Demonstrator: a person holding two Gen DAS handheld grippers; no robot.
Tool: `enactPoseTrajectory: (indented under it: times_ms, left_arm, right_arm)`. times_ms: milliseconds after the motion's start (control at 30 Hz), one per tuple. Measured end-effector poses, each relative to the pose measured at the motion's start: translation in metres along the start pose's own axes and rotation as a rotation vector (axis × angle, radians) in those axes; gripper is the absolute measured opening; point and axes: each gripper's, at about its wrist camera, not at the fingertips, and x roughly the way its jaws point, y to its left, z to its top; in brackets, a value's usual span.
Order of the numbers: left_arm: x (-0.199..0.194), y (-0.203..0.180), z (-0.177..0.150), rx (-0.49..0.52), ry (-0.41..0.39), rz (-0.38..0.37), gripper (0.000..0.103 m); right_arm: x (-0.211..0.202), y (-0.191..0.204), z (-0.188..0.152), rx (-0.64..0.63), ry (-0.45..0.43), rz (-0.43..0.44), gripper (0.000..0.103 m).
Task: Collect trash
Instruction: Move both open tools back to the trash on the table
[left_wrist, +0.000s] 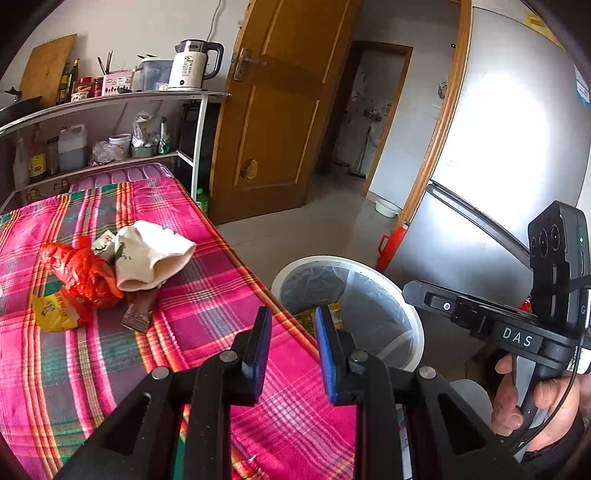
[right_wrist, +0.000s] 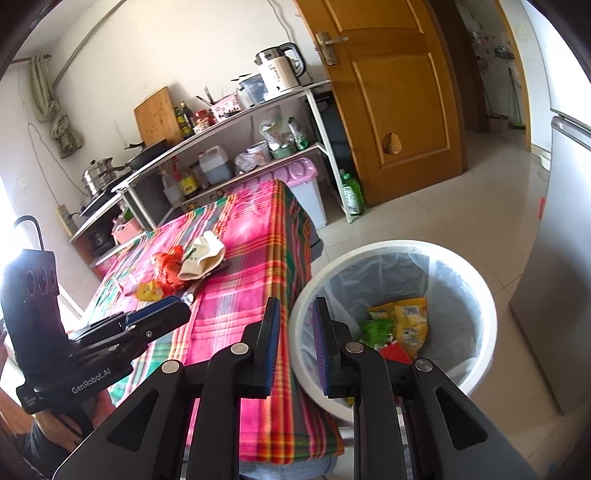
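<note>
My left gripper (left_wrist: 291, 339): the jaws stand a little apart and there is nothing between them; under them I see only the edge of the plaid cloth (left_wrist: 229, 288).
My right gripper (right_wrist: 295, 332): the jaws are also a little apart and empty; they hang over the gap between the table edge and the bin.
My right hand (left_wrist: 532, 402): seen from the left wrist, it holds the handle to the right of my left fingers.
Bin (right_wrist: 476, 280): a white bin with a clear liner, on the floor just to the right of my right fingers and close beside the table.
Done so far: in the bin lie already a yellow wrapper (right_wrist: 410, 321), something green (right_wrist: 376, 328) and something red (right_wrist: 397, 350). I judge that part of the trash is collected.
Left to do: ahead and to the left of both fingers, well apart from them, a small pile is on the cloth.
Pile, nearest part: a yellow packet (left_wrist: 55, 314) and a dark flat wrapper (left_wrist: 140, 310).
Pile, farther part: a red plastic bag (left_wrist: 85, 273), and touching it a cream paper bag (left_wrist: 155, 254) with a small printed carton (left_wrist: 105, 245) beside it.
Judgement: the task is perhaps near the half; several pieces remain.
Far behind: the shelf (left_wrist: 110, 98) with a kettle (left_wrist: 192, 64); these are no trash, I think.
</note>
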Motion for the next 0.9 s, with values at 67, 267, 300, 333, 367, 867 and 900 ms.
enactPoseTrajectory:
  times_ms: [67, 267, 300, 333, 367, 867, 900]
  left_arm:
    - [-0.008, 0.006, -0.003, -0.009, -0.006, 0.019, 0.026]
    - [-0.025, 0.031, -0.015, -0.046, -0.016, 0.072, 0.026]
    - [-0.027, 0.035, -0.017, -0.053, -0.017, 0.081, 0.026]
    - [-0.03, 0.039, -0.018, -0.06, -0.019, 0.09, 0.026]
    - [-0.032, 0.043, -0.02, -0.068, -0.02, 0.1, 0.026]
    - [-0.054, 0.102, -0.028, -0.175, -0.05, 0.223, 0.032]
    - [-0.054, 0.105, -0.027, -0.181, -0.05, 0.232, 0.034]
  right_arm:
    - [0.001, 0.007, -0.002, -0.012, 0.003, 0.015, 0.026]
    - [0.011, 0.026, -0.005, -0.045, 0.028, 0.057, 0.029]
    - [0.013, 0.029, -0.006, -0.049, 0.032, 0.062, 0.029]
    - [0.015, 0.032, -0.006, -0.052, 0.037, 0.068, 0.029]
    - [0.017, 0.034, -0.007, -0.055, 0.04, 0.073, 0.029]
    - [0.049, 0.067, 0.001, -0.117, 0.074, 0.121, 0.037]
    - [0.052, 0.069, 0.002, -0.122, 0.077, 0.123, 0.038]
